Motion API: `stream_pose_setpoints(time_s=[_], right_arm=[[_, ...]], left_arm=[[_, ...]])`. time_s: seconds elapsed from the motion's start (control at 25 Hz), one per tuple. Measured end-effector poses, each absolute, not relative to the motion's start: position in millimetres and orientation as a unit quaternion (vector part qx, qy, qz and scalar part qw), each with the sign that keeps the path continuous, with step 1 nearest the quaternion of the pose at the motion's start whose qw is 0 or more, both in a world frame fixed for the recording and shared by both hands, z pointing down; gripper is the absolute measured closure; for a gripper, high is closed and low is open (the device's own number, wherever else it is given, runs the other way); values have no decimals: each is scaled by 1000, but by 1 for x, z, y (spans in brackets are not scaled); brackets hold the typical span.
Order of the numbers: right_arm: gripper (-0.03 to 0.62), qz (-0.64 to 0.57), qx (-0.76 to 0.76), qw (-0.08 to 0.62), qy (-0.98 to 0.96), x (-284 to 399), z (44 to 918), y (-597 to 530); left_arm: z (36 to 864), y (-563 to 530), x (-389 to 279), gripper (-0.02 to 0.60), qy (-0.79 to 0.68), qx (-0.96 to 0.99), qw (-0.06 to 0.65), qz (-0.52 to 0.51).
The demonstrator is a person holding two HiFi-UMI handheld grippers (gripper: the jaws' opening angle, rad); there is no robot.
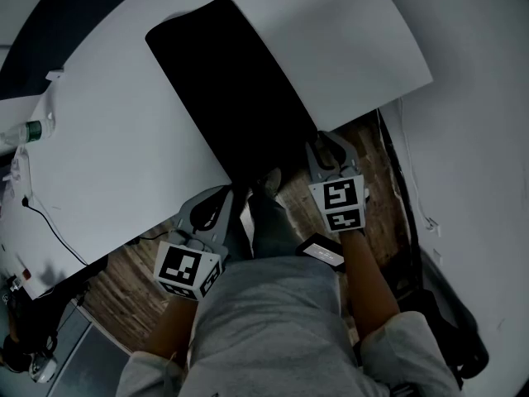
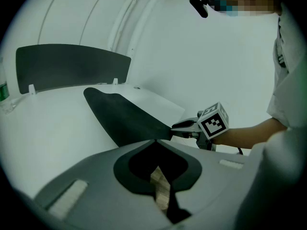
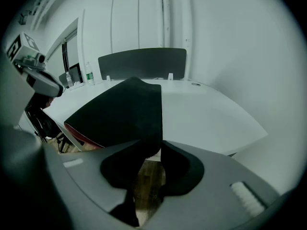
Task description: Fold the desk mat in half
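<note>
Desk mat (image 1: 231, 89), black, stretching away from both claws across white table (image 1: 107, 155), near corners pinched in closed left gripper (image 1: 230, 193) and right gripper (image 1: 319, 145), wood floor (image 1: 124, 279) beneath them, white wall (image 3: 216, 32) beyond.

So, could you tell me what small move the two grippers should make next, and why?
Probably raise the left gripper and right gripper together a little. Each one's jaws look closed on a near corner of the desk mat, which overhangs the table edge. The rest lies unfolded, so lifting should start the fold.
</note>
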State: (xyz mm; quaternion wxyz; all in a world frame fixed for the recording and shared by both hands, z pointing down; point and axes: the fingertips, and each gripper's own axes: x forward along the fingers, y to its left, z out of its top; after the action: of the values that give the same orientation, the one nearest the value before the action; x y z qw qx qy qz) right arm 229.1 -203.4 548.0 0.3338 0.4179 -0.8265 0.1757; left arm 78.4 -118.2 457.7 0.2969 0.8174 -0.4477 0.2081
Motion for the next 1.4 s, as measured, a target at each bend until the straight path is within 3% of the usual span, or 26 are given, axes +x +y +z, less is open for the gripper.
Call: stream_pose_setpoints(time_s=[0.32,0.68,1.4], right_arm=[[479,186,413,322,-831,228,544,-202],[586,192,414,291,-841,229,518,-197],[588,224,340,190,-893,163,412,-135]], left_arm=[[455,-118,79,563,-448,819,295,204],[447,-120,79,563,-449,823,289,193],[401,-104,34,563,-452,841,250,160]])
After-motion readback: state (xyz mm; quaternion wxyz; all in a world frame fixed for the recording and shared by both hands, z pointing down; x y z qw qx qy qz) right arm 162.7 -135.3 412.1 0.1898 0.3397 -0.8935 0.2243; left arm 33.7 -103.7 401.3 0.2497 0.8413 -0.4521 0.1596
